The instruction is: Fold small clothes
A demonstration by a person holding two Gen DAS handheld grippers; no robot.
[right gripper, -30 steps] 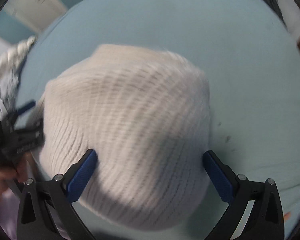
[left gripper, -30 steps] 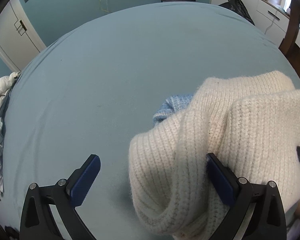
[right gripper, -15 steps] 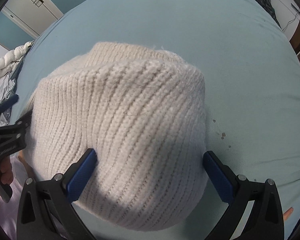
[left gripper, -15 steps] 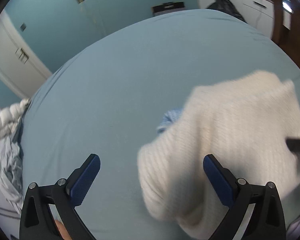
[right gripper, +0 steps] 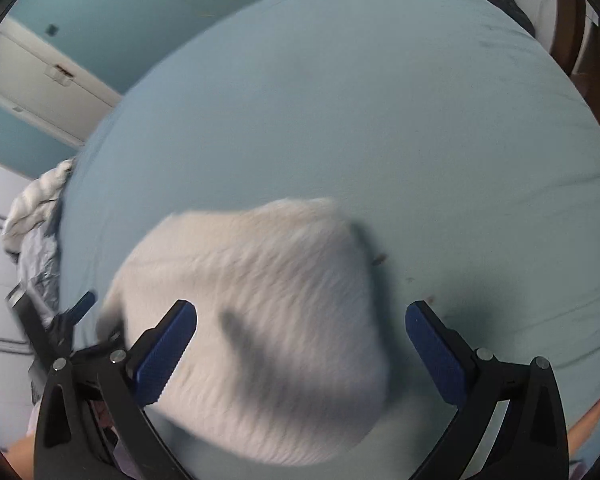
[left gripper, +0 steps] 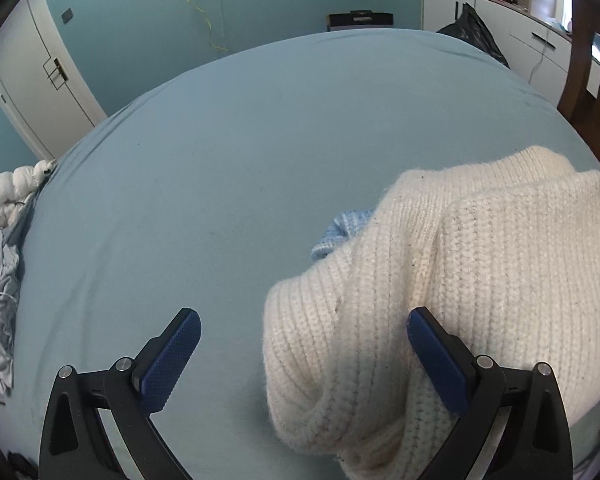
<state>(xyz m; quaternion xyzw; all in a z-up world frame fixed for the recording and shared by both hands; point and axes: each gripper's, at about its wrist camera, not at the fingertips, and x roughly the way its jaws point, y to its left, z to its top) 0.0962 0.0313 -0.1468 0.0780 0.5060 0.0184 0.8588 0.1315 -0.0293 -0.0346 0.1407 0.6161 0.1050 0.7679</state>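
A cream knit sweater [left gripper: 480, 292] sits bunched up on the near part of a bed with a light blue sheet [left gripper: 240, 168]. From the left wrist view it's off to the right, chunky ribbed knit, folded over itself into a thick lump with a rolled edge at the bottom. A bit of pale blue knit [left gripper: 340, 228] pokes out from under its far left edge, touching it.

The left gripper [left gripper: 303, 354] has its fingers spread wide, nothing pinched. The left pad [left gripper: 168, 360] hangs over bare sheet, and the right pad [left gripper: 436, 356] sits in front of the sweater; can't tell if it actually touches the wool.

The right gripper [right gripper: 301, 350] is also spread wide, with the sweater [right gripper: 256, 320] filling the gap between the blue pads, but neither pad looks pressed into it. That view is motion-blurred, so the knit detail is mush there. The other gripper's black frame shows at the lower left edge, just beside the sweater.

Off the left side of the bed there's a crumpled pile of white and grey bedding [left gripper: 0, 248]. Teal wall [left gripper: 140, 20] behind, white door [left gripper: 32, 92] at left, white cabinets [left gripper: 500, 28] and a black bag [left gripper: 472, 32] at the far right.
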